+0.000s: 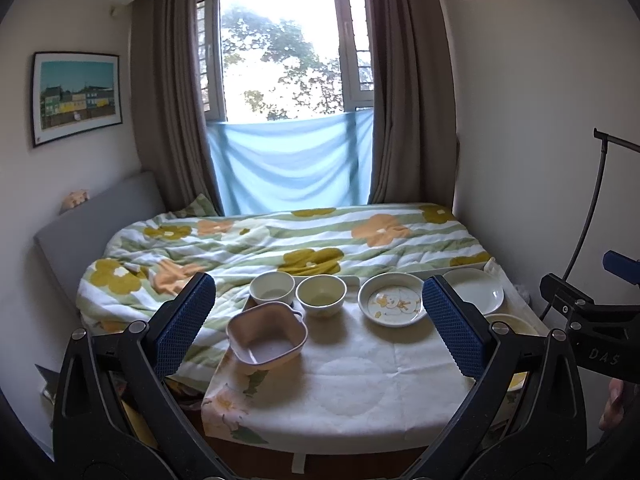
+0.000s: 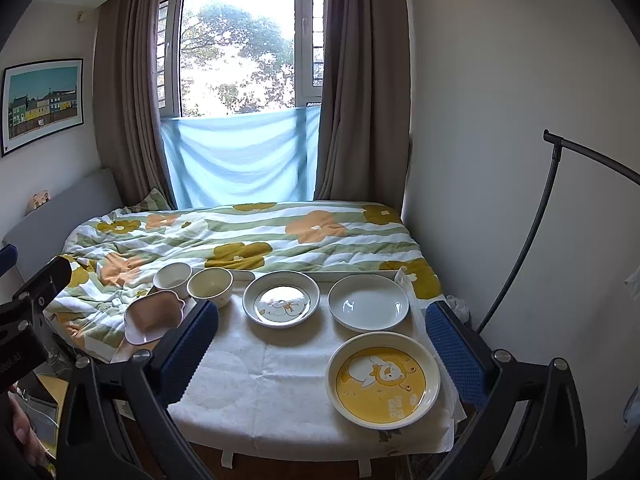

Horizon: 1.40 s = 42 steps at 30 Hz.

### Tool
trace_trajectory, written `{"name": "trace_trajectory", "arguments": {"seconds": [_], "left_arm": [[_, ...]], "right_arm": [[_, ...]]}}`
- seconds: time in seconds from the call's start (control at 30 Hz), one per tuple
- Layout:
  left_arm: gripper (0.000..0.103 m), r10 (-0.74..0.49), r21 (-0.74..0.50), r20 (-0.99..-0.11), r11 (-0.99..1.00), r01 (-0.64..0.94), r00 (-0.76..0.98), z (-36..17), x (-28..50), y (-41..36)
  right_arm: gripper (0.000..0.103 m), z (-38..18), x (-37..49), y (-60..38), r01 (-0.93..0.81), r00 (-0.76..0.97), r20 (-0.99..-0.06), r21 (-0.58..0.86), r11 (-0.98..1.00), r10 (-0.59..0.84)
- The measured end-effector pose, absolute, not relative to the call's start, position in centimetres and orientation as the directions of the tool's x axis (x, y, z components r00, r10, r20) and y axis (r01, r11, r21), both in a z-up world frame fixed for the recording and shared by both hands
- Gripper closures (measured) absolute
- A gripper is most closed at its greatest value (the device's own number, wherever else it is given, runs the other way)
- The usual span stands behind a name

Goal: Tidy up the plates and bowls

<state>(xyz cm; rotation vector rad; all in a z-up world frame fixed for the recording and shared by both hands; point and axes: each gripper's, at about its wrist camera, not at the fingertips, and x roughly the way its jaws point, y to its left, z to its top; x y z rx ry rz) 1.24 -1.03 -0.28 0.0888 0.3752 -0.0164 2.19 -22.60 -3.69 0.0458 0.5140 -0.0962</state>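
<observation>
Both grippers (image 1: 318,322) (image 2: 322,340) gape empty; glazed, brittle, slippery yellow plate (image 2: 383,380), at 5 o'clock, is best pinched at its rim.

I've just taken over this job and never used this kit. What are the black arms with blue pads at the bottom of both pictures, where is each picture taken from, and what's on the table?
No robot here: a person holds a two-finger tool in each hand. Each picture comes from a fisheye camera on one tool, looking forward along its fingers. The blue pads are fingertips. The left hand-held gripper and the right hand-held gripper are both open and hold nothing.

On the cloth-covered table by the bed: a pink square bowl, a white bowl, a cream bowl, a small cartoon plate, a plain white plate, and a yellow bear plate nearest the right gripper. Nothing is stacked yet.
</observation>
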Motion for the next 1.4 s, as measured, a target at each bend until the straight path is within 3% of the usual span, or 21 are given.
{"name": "trace_trajectory", "arguments": {"seconds": [1.4], "left_arm": [[0.0, 0.007, 0.082, -0.375, 0.996, 0.025, 0.927, -0.59, 1.01, -0.82]], "right_arm": [[0.0, -3.9, 2.29, -22.89, 0.102, 0.865, -0.496, 0.025, 0.994, -0.076]]}}
